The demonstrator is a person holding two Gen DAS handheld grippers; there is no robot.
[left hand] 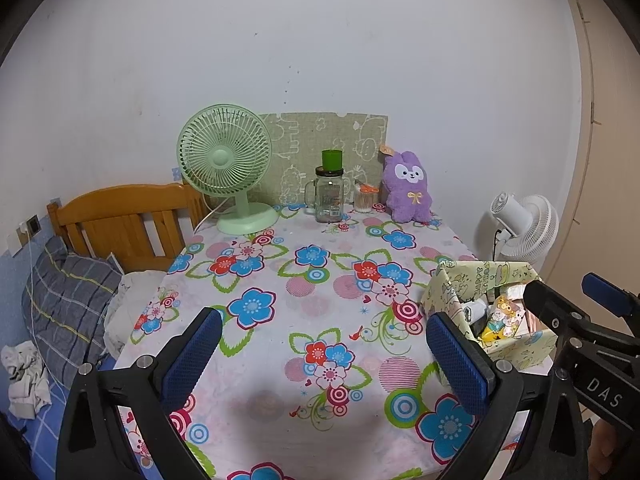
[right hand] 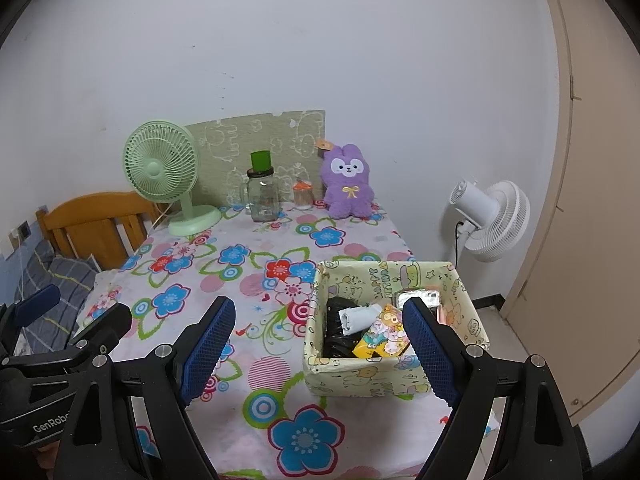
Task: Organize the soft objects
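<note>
Both the left gripper (left hand: pixel 322 354) and right gripper (right hand: pixel 318 344) gaped empty; the purple plush rabbit (left hand: pixel 408 188) sat far, seemingly awaiting the near-right patterned fabric box (right hand: pixel 460 292).

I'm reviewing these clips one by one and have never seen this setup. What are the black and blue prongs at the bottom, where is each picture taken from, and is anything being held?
There is no robot here: a person holds a hand-held gripper in each hand, and a wide-angle camera on each looks forward along its two blue-padded fingers. One picture comes from the left gripper, the other from the right gripper; each also catches the other gripper at its edge.

Both grippers are open and hold nothing, hovering over a table with a flowered tablecloth. At the back, by the wall, stand a green fan, a glass jar with a green cup on top, and a purple plush rabbit. Nearer, on the right, a patterned fabric box holds small packets. A white fan stands beside the table.
</note>
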